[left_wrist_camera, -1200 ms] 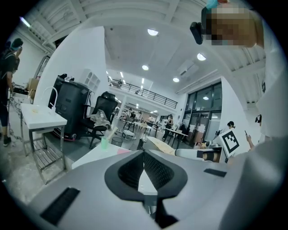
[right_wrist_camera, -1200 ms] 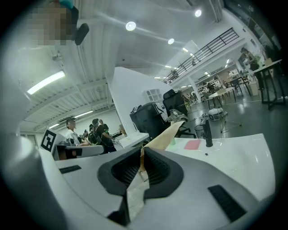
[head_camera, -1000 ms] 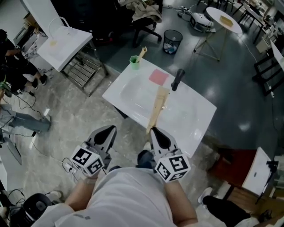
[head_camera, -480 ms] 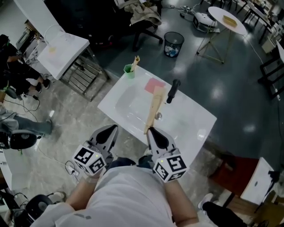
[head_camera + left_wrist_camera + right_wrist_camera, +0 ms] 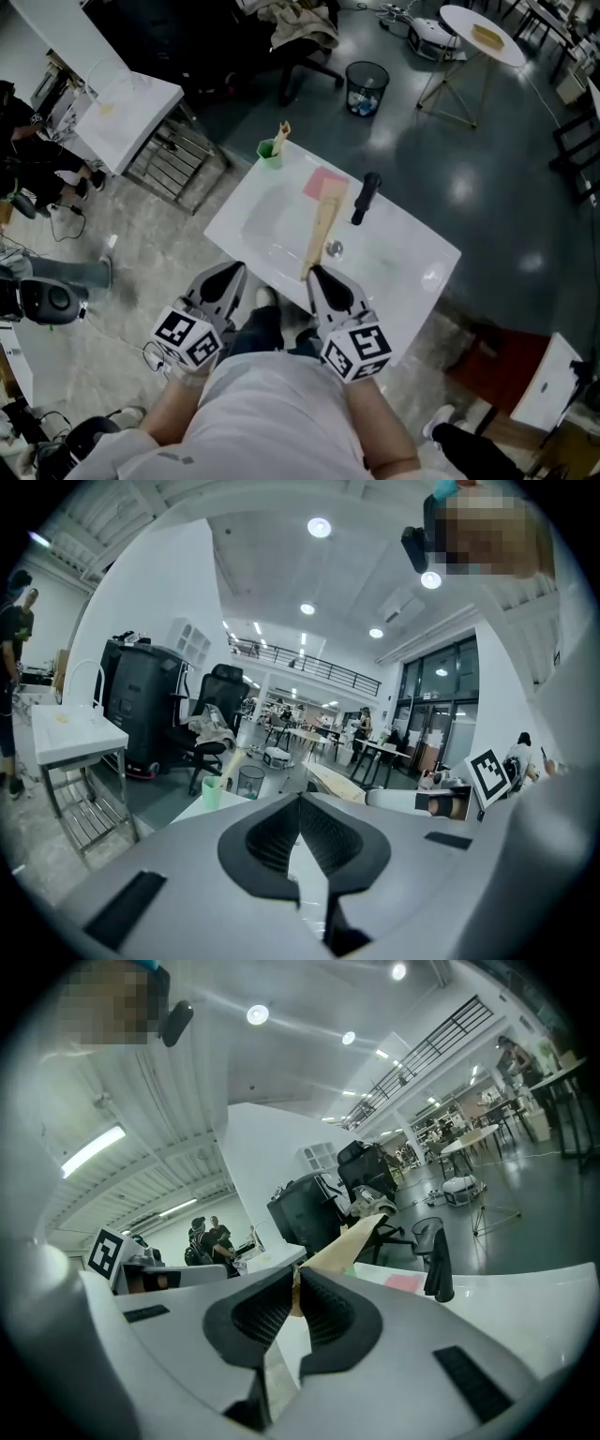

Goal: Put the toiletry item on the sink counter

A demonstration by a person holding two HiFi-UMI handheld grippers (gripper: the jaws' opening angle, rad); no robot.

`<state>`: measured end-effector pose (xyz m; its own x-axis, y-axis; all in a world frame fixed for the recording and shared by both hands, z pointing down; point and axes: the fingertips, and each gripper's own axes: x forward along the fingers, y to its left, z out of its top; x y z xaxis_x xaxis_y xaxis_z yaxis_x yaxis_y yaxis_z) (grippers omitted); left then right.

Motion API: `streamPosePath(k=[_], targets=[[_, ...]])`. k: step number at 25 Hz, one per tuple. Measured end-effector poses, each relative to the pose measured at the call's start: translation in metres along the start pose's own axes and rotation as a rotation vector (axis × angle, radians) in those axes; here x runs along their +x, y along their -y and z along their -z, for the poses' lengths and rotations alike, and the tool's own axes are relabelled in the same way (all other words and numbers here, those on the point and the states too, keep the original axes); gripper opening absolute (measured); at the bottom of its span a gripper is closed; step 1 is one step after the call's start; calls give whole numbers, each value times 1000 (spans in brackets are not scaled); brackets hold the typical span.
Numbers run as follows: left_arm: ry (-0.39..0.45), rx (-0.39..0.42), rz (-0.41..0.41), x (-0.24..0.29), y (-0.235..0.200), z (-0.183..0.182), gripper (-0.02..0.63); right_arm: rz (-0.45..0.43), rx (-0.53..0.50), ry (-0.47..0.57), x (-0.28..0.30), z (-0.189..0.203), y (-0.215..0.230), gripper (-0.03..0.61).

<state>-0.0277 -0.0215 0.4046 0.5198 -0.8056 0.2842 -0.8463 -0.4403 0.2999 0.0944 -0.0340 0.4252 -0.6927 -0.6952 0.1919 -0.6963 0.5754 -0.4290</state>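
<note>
Both forearms are tucked close to the torso, with the claws side by side and pointing forward at the white sink bench. The right claw is clamped tight on the near end of a long tan paper-wrapped toiletry item, which juts out above the basin toward the black faucet. The left claw is pressed together with nothing in it, just short of the bench's near edge.

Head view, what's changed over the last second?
The right hand-held gripper, shut on the long tan packet, has carried it a little farther over the white sink; its far end now reaches the pink pad. Nothing was let go or picked up. The left hand-held gripper stayed shut and empty; the green cup and black faucet are unmoved on the sink.
</note>
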Motion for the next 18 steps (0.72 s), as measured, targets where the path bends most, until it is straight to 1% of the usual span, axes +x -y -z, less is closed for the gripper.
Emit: streamPosePath(k=[4, 8, 18], targets=[[-18, -7, 12, 10, -20, -3, 16, 26, 0, -3, 22, -3, 6, 35], [-38, -3, 53, 23, -42, -8, 17, 68, -2, 3, 47, -4, 12, 35], [-108, 19, 147, 63, -122, -23, 17, 200, -3, -14, 133, 2, 36, 35]])
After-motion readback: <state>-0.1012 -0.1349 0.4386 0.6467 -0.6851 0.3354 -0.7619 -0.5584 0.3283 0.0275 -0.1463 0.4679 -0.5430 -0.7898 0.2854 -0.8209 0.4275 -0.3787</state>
